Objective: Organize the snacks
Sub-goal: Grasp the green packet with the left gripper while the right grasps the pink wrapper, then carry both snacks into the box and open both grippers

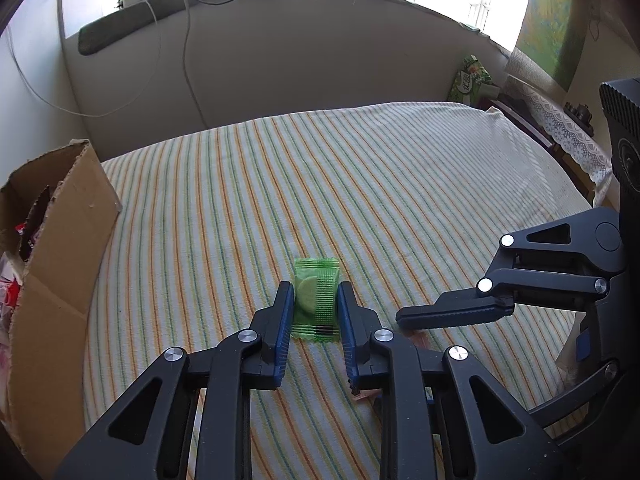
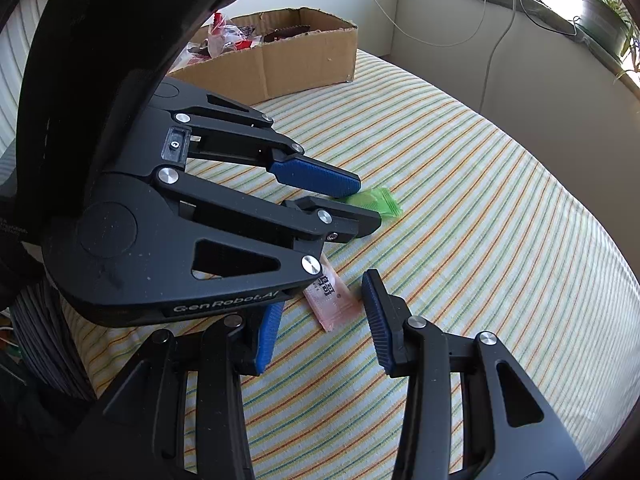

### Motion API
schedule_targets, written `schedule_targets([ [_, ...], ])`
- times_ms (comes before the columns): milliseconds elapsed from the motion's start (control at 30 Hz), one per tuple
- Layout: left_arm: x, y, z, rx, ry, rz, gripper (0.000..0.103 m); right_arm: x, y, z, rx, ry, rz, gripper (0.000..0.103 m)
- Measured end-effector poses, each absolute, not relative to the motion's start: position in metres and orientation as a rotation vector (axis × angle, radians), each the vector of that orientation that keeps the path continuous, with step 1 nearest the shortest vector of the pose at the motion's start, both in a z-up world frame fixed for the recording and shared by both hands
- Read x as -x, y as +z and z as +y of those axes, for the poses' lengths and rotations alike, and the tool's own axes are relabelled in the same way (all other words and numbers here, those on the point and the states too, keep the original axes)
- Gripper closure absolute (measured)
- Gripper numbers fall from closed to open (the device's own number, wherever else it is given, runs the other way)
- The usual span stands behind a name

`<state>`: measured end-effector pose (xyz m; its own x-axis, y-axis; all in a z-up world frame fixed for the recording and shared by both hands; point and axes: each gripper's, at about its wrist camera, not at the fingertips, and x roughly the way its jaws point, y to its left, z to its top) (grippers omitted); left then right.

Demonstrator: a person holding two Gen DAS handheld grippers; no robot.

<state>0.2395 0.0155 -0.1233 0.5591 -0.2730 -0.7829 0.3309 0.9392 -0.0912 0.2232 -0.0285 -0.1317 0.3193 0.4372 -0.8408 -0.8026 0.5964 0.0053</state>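
A green snack packet (image 1: 316, 297) lies on the striped tablecloth, between the fingers of my left gripper (image 1: 314, 292), which is open with a finger on each side of the packet. The packet also shows in the right wrist view (image 2: 372, 204), partly hidden by the left gripper (image 2: 366, 204). A pink snack packet (image 2: 332, 300) lies on the cloth between the open fingers of my right gripper (image 2: 324, 300). In the left wrist view the right gripper (image 1: 404, 320) comes in from the right, and bits of the pink packet (image 1: 418, 338) show under it.
A cardboard box (image 1: 68, 248) holding several red and dark snack packets stands at the left edge of the table; it also shows in the right wrist view (image 2: 288, 60). The striped tablecloth (image 1: 360, 184) covers the table. A green tissue pack (image 1: 470, 78) sits at the far right.
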Motion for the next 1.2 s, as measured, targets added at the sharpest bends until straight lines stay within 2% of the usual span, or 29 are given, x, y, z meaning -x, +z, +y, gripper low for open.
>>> schedule_targets([
  [333,-0.24,-0.123,0.022,-0.07,-0.329,0.904,0.083,-0.222,-0.131,-0.027,0.47,0.854,0.929,0.062],
  [500,-0.24,-0.123,0.023,-0.064,-0.329,0.902,0.084,-0.221,-0.131,-0.022,0.484,0.874,0.944,0.08],
  [533,-0.24,-0.123,0.024,-0.064,-0.329,0.901,0.084,-0.219,-0.13,-0.02,0.487,0.878,0.946,0.081],
  [933,-0.236,-0.121,0.028,-0.044,-0.315,0.872,0.084,-0.223,-0.125,-0.036,0.418,0.813,0.945,0.082],
  [1200,-0.228,-0.095,0.044,-0.009,-0.283,0.785,0.084,-0.228,-0.107,-0.051,0.369,0.765,0.902,0.082],
])
